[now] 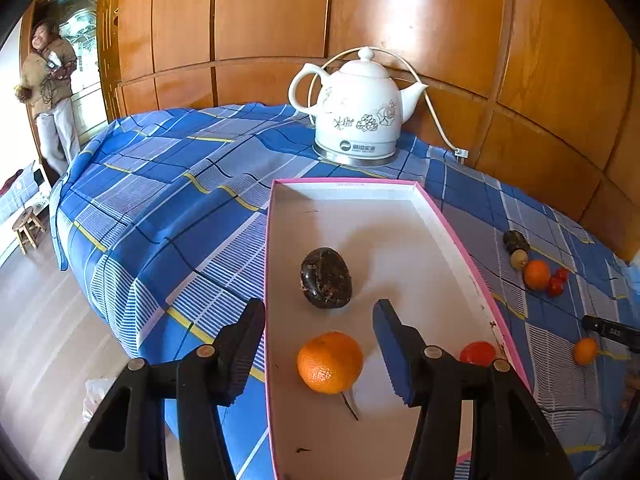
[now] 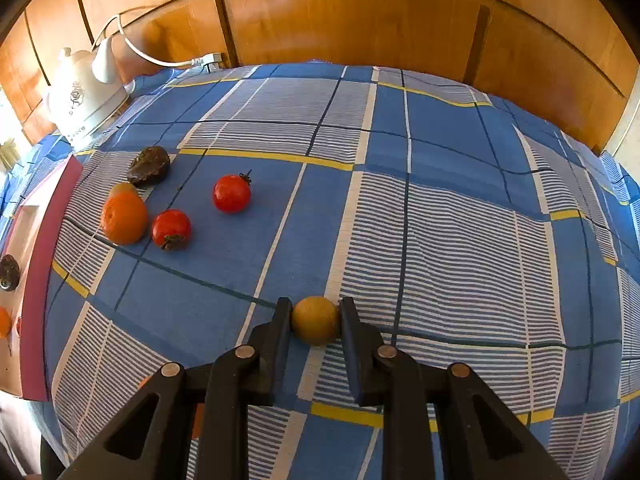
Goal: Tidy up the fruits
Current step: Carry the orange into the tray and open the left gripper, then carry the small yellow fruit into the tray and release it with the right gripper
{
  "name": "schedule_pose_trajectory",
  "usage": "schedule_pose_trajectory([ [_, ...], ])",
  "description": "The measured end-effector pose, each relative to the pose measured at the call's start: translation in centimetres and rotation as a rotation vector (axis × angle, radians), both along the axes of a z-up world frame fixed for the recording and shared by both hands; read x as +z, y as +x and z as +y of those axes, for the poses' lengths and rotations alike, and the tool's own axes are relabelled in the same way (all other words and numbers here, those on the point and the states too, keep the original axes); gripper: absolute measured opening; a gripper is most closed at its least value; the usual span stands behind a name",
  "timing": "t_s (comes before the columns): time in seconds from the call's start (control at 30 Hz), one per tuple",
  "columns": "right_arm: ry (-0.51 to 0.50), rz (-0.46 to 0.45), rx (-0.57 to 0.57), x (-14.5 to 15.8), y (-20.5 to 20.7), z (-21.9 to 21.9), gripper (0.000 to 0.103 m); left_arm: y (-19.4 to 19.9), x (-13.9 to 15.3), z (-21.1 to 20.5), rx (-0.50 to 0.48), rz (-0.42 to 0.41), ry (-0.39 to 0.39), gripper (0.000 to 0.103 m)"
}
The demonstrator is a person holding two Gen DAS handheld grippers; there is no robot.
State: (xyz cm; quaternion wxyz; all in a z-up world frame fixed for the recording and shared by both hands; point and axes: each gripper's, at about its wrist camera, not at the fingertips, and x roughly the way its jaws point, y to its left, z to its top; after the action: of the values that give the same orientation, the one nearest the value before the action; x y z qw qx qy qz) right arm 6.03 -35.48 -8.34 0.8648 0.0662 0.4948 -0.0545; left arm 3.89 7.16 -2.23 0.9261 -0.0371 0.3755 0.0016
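Observation:
A pink-edged white box [image 1: 452,224] lies on the blue checked cloth and holds a dark wrinkled fruit [image 1: 326,278], an orange [image 1: 330,362] and a red tomato [image 1: 478,353]. My left gripper [image 1: 320,320] is open above the box, over the orange, holding nothing. My right gripper [image 2: 315,320] is shut on a small yellow-orange fruit [image 2: 315,320] at cloth level; it also shows in the left wrist view [image 1: 585,351]. On the cloth lie an orange [image 2: 124,218], two tomatoes [image 2: 171,229] [image 2: 231,193], a dark fruit [image 2: 149,166] and a small greenish fruit [image 2: 122,187].
A white ceramic kettle [image 1: 358,112] with its cord [image 1: 436,116] stands at the back by the wooden panel wall. The box's pink side [image 2: 40,280] is at the left of the right wrist view. A person [image 1: 50,88] stands far left beyond the table.

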Motion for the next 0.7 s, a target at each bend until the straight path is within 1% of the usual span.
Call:
schedule_pose_trajectory([
  [0.2, 0.002, 0.005, 0.002, 0.5, 0.1, 0.2, 0.024, 0.0, 0.3, 0.3, 0.007, -0.01, -0.01, 0.057],
  [0.37, -0.001, -0.036, 0.026, 1.9, 0.0, 1.2, 0.024, 0.0, 0.4, 0.8, 0.021, -0.012, -0.014, 0.057],
  [0.53, 0.004, -0.092, 0.092, 3.9, -0.1, 3.1, 0.024, 0.0, 0.5, 1.1, 0.033, -0.017, -0.015, 0.057],
  [0.7, 0.023, -0.144, 0.183, 6.0, -0.1, 6.0, 0.024, -0.1, 0.9, 1.4, 0.047, -0.03, -0.018, 0.057],
])
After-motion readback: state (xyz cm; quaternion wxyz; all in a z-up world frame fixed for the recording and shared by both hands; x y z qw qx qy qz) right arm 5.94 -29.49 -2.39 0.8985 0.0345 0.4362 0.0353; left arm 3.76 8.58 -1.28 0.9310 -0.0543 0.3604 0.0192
